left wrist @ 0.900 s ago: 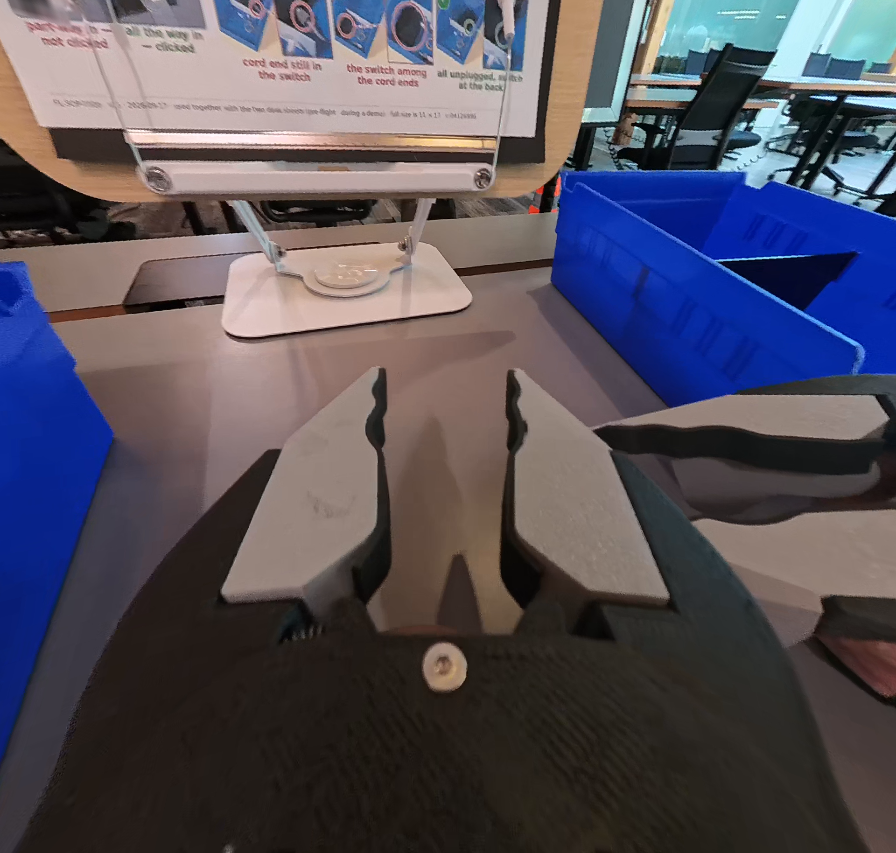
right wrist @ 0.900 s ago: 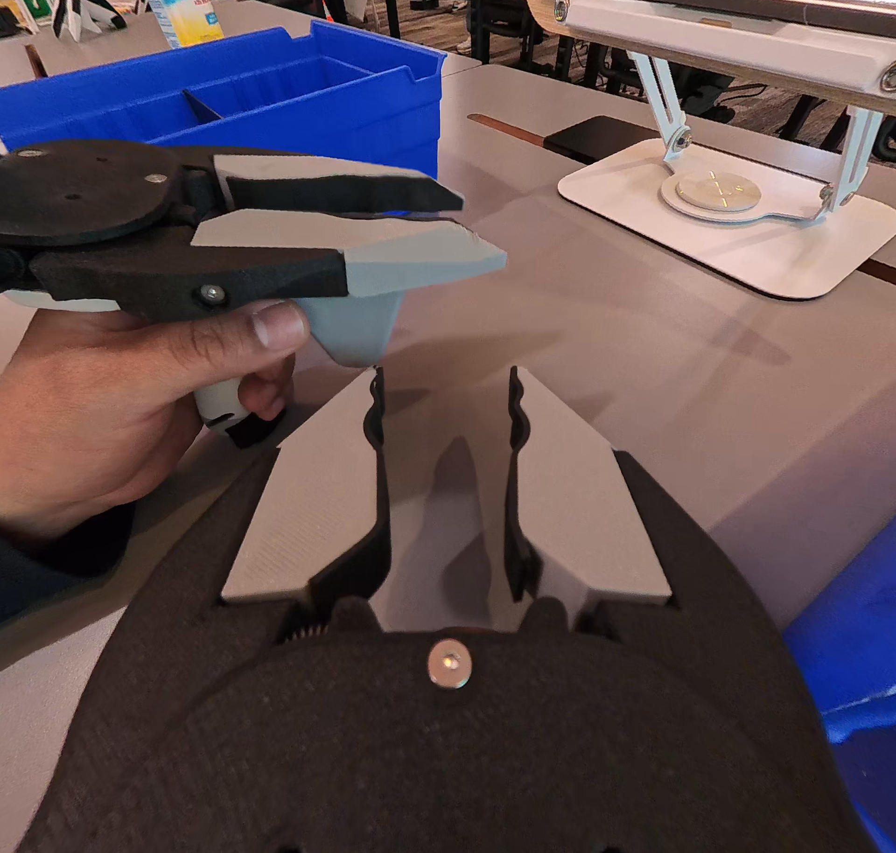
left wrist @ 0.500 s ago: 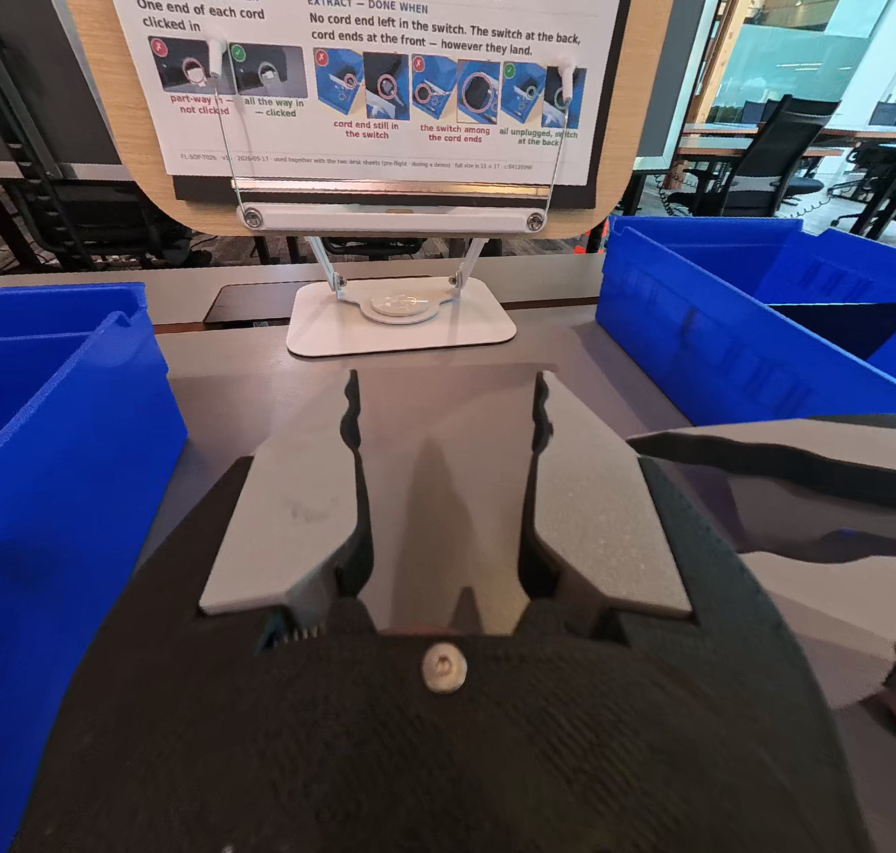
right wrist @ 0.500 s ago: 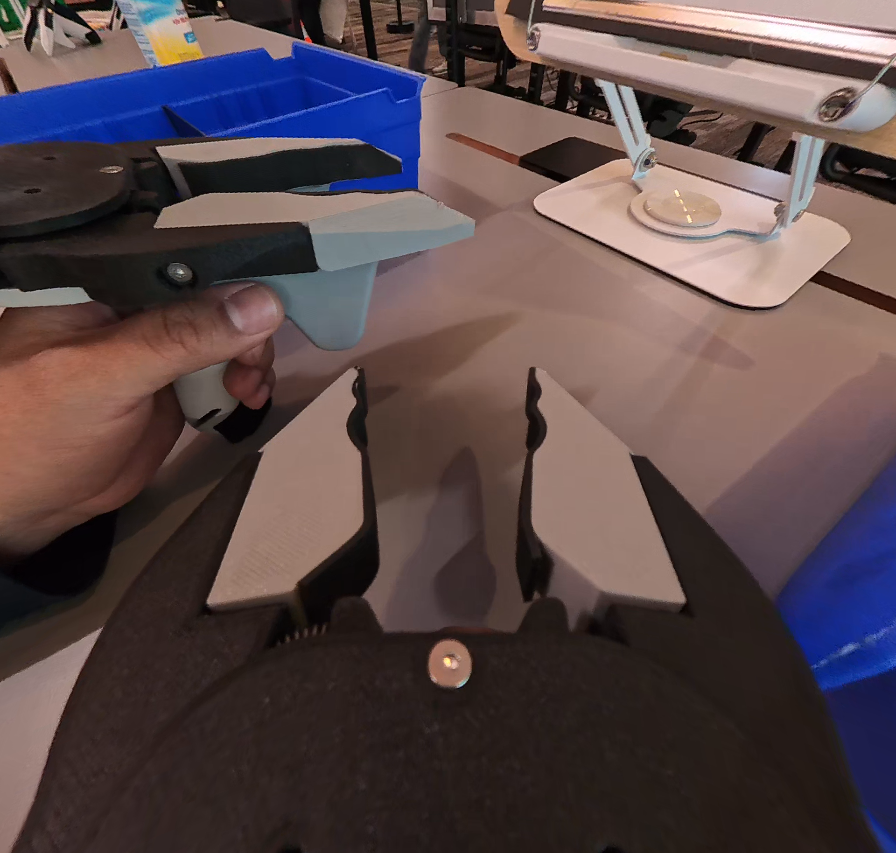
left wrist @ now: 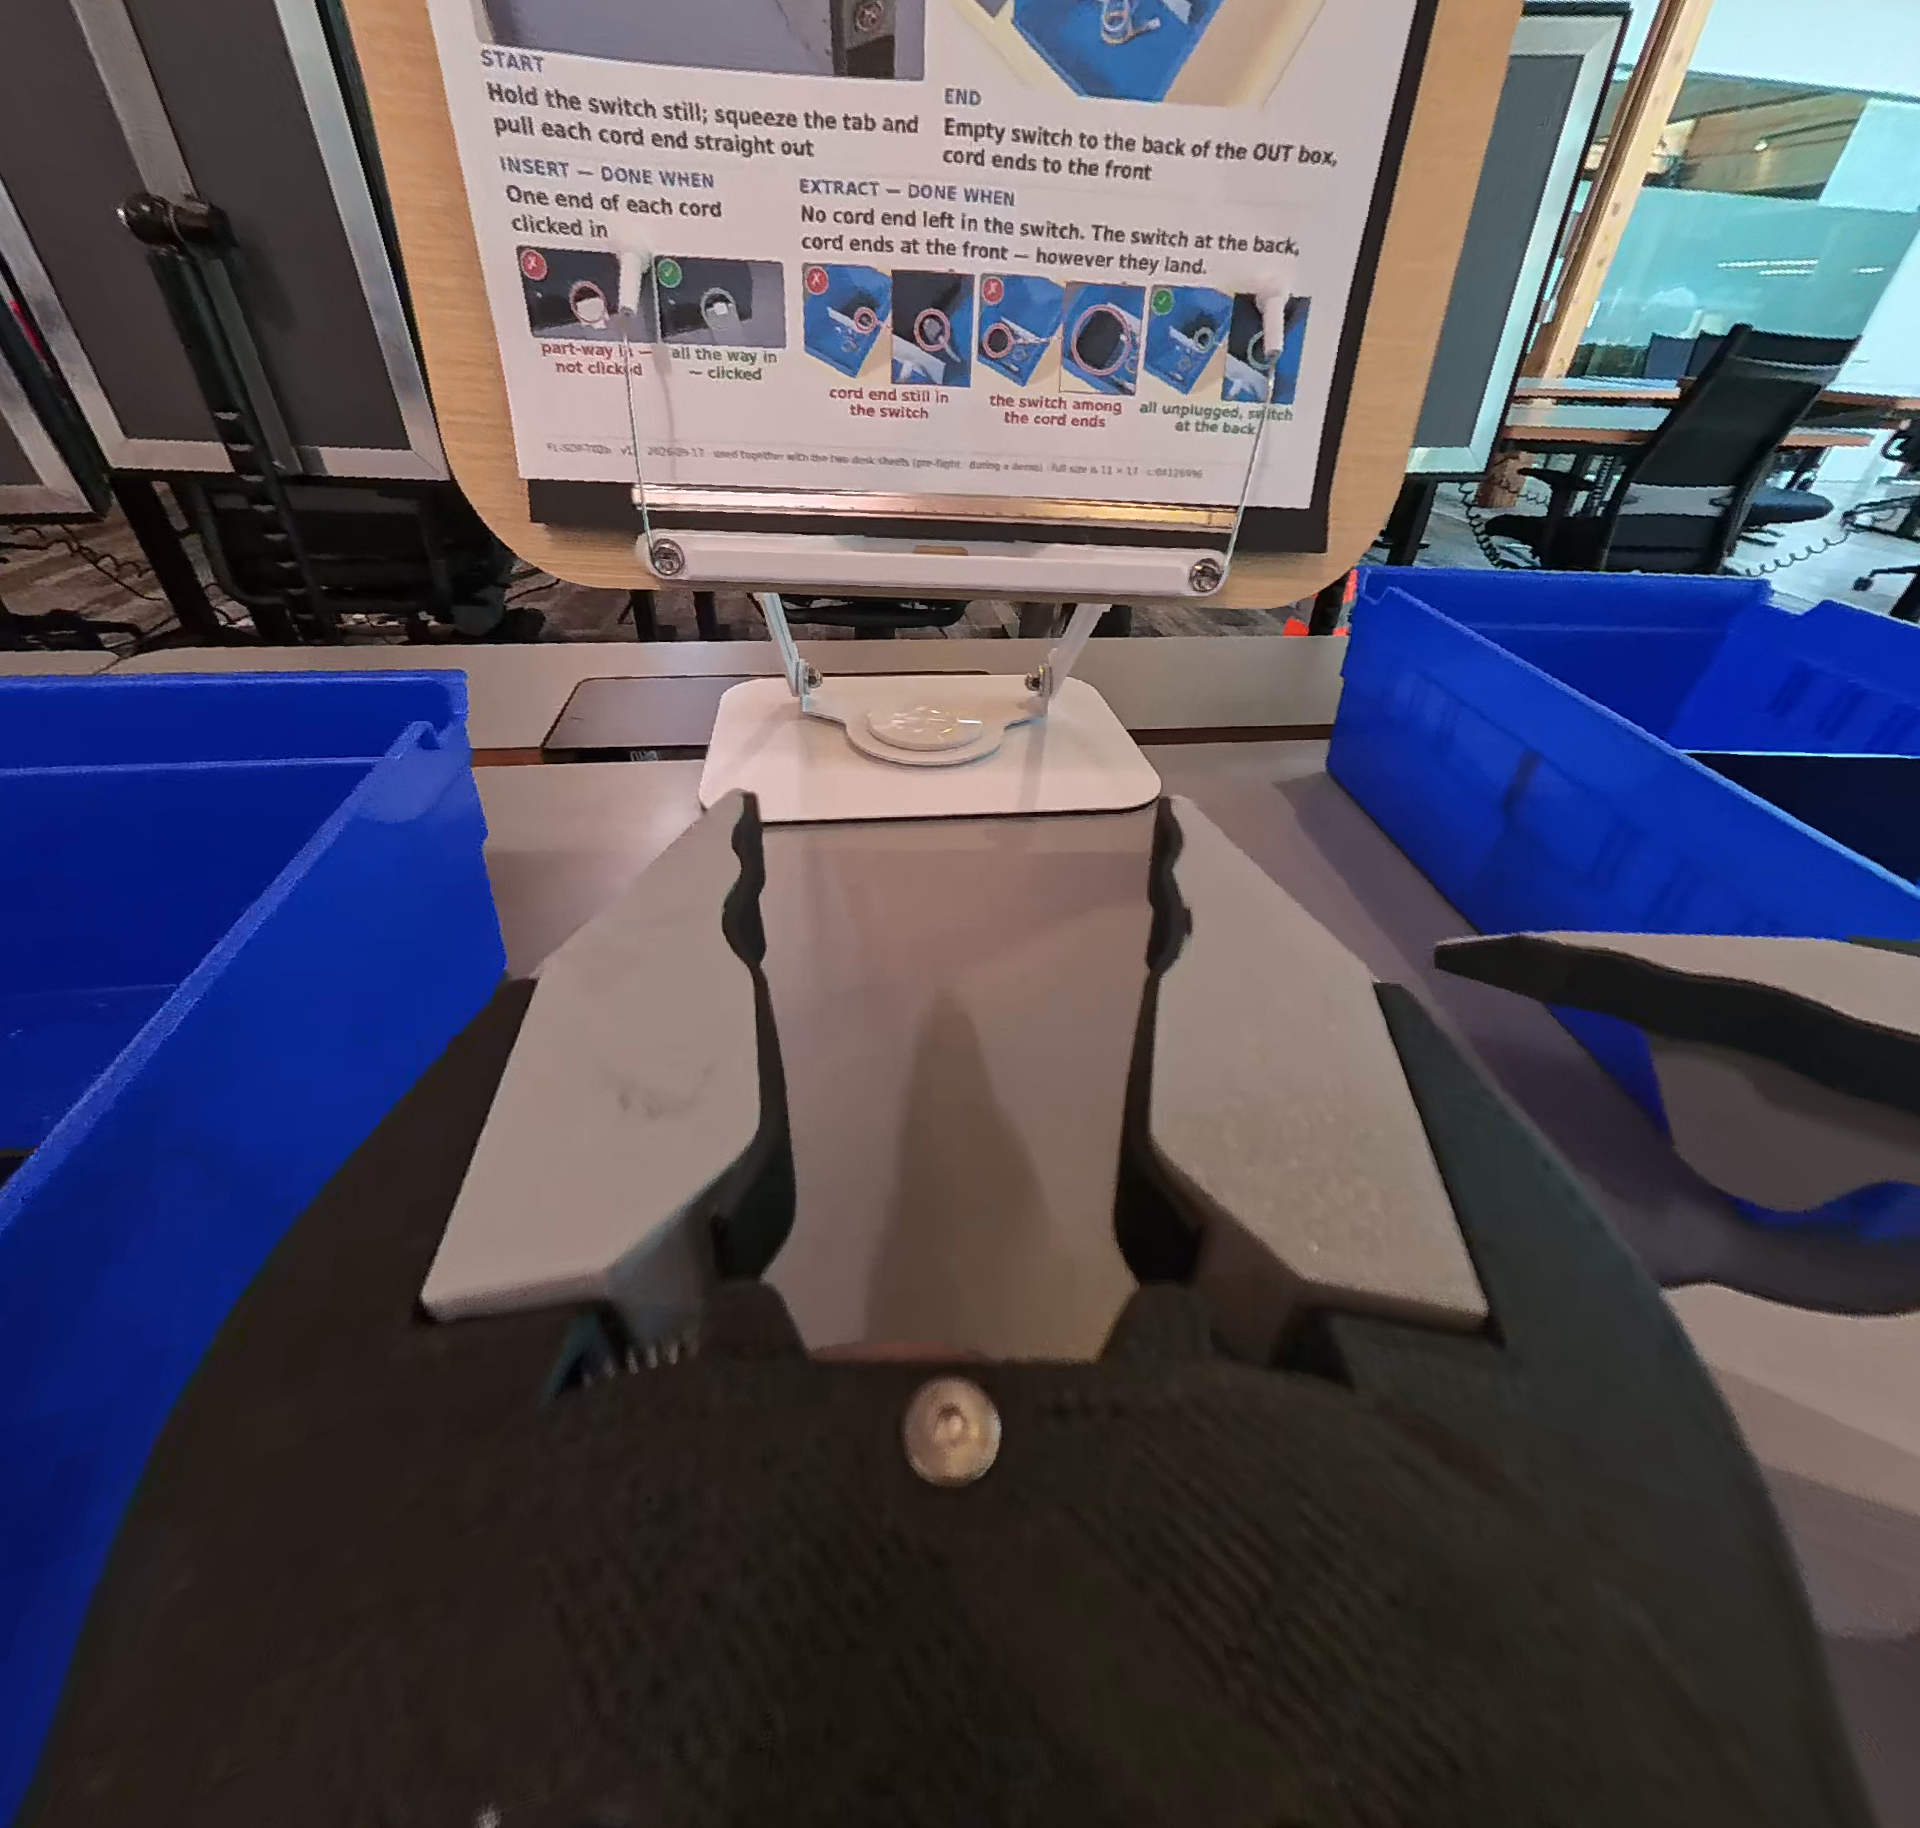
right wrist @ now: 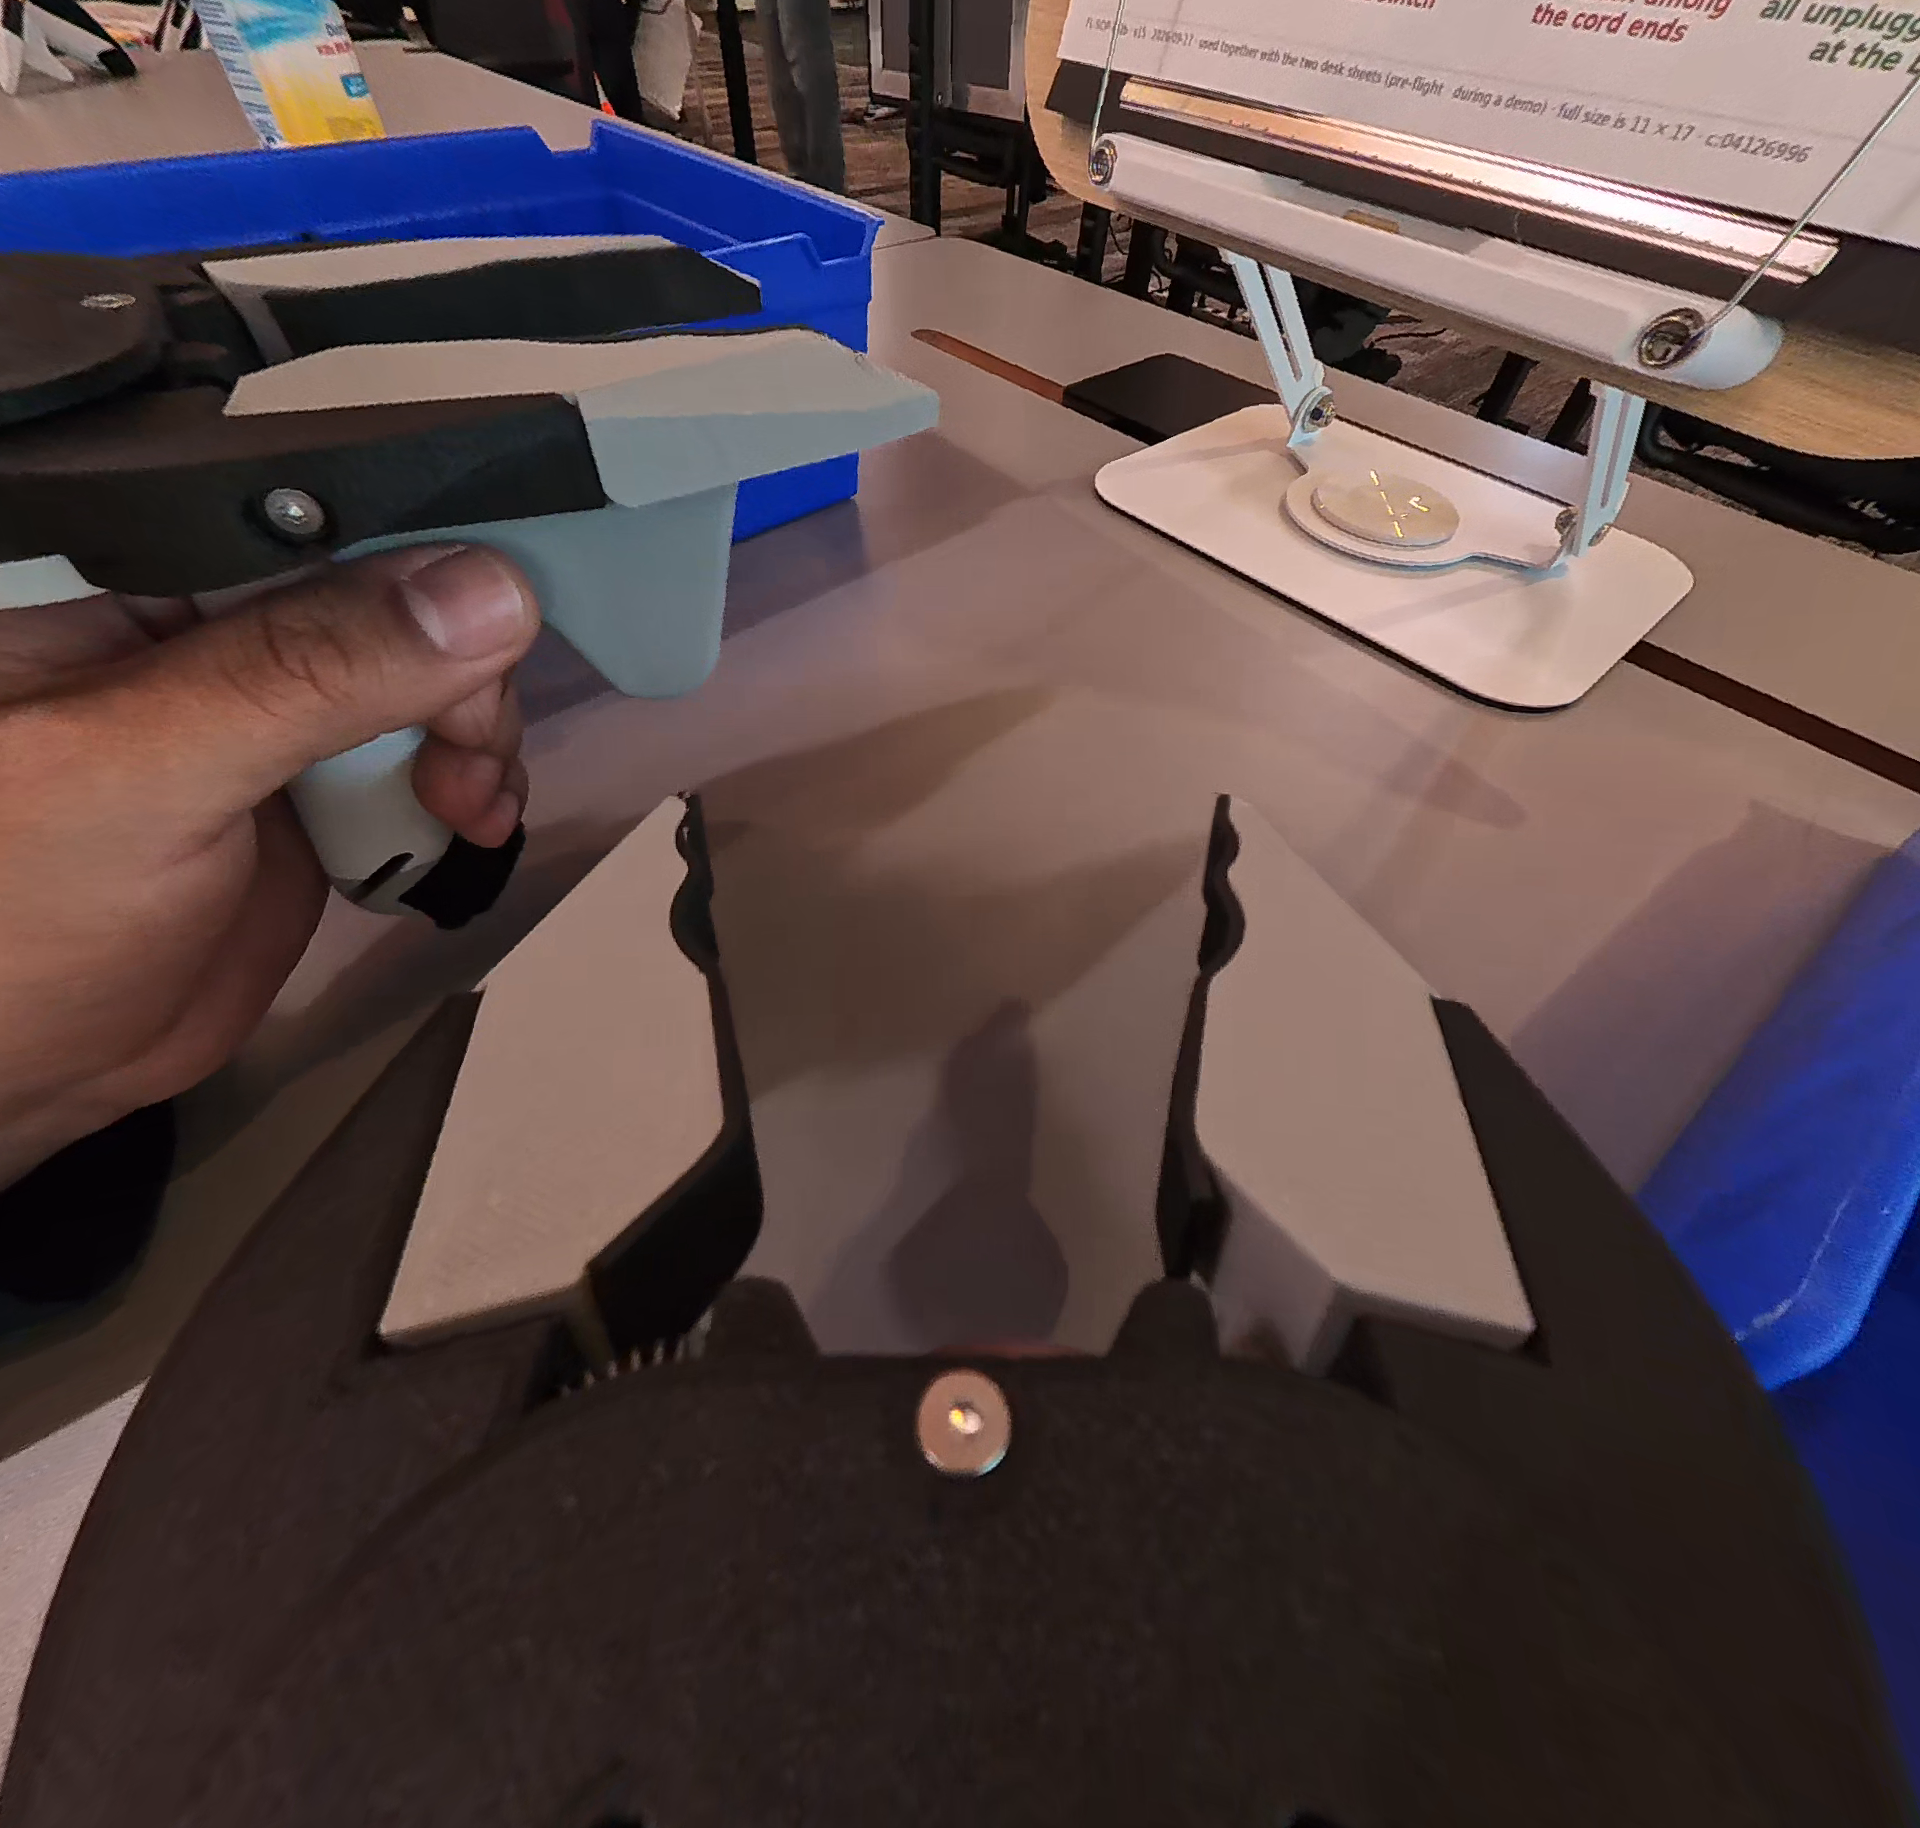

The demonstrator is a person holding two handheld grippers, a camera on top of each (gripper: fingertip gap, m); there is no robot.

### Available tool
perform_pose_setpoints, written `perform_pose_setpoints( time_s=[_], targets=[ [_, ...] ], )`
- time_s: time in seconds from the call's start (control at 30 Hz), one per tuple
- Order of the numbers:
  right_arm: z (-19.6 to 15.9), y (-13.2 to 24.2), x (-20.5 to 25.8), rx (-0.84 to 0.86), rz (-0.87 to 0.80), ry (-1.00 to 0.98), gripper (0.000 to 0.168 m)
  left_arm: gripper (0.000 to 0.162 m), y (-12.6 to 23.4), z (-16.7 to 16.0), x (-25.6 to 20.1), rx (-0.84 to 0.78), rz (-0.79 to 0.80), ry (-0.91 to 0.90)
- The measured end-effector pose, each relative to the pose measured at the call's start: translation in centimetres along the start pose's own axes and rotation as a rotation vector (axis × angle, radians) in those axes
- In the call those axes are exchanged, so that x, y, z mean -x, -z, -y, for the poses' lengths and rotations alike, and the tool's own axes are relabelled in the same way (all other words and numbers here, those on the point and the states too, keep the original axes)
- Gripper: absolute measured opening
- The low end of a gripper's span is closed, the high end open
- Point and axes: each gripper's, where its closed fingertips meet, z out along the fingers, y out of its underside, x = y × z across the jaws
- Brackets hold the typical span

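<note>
Both claws hang level above the counter [left wrist: 956, 926], jaws spread, empty. Left claw [left wrist: 956, 833], gripped by a hand [right wrist: 156, 802], sits left of right claw [right wrist: 951, 822], pointing across it.

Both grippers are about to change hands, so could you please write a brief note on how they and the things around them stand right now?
Left gripper: jaws wide apart, empty, above the bare grey table, pointing at the white stand that carries a printed sheet.
Right gripper: jaws wide apart, empty, above the same table, close beside the left one.
A hand grips the left gripper's handle.
Left blue bin: what shows of its inside is empty.
Right blue bin: inside mostly hidden.
Done or left: neither gripper holds or touches anything.
</note>
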Motion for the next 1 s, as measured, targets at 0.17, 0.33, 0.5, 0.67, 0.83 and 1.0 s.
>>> perform_pose_setpoints(
  time_s=[0.17, 0.33, 0.5, 0.67, 0.83, 1.0],
  targets=[
    [-0.22, -0.16, 0.12, 0.010, 0.002, 0.003, 0.094, 0.074, -0.15, -0.27, -0.38, 0.013, -0.018, 0.000],
    [-0.18, -0.19, 0.10, 0.008, -0.002, 0.005, 0.093, 0.074, -0.14, -0.26, -0.53, 0.012, -0.017, -0.016],
    [-0.19, -0.17, 0.09, 0.008, -0.002, 0.002, 0.093, 0.074, -0.08, -0.15, -0.27, 0.008, -0.015, 0.005],
    [-0.26, -0.22, 0.18, 0.010, 0.004, -0.001, 0.091, 0.074, -0.10, -0.19, -0.47, 0.010, -0.022, 0.000],
    [-0.36, -0.27, 0.31, 0.015, 0.012, -0.004, 0.088, 0.073, -0.24, -0.49, -0.80, 0.024, -0.036, -0.003],
    [-0.41, -0.26, 0.48, 0.016, 0.028, -0.014, 0.084, 0.073, -0.31, -0.72, -0.98, 0.033, -0.045, -0.004]
  ],
)
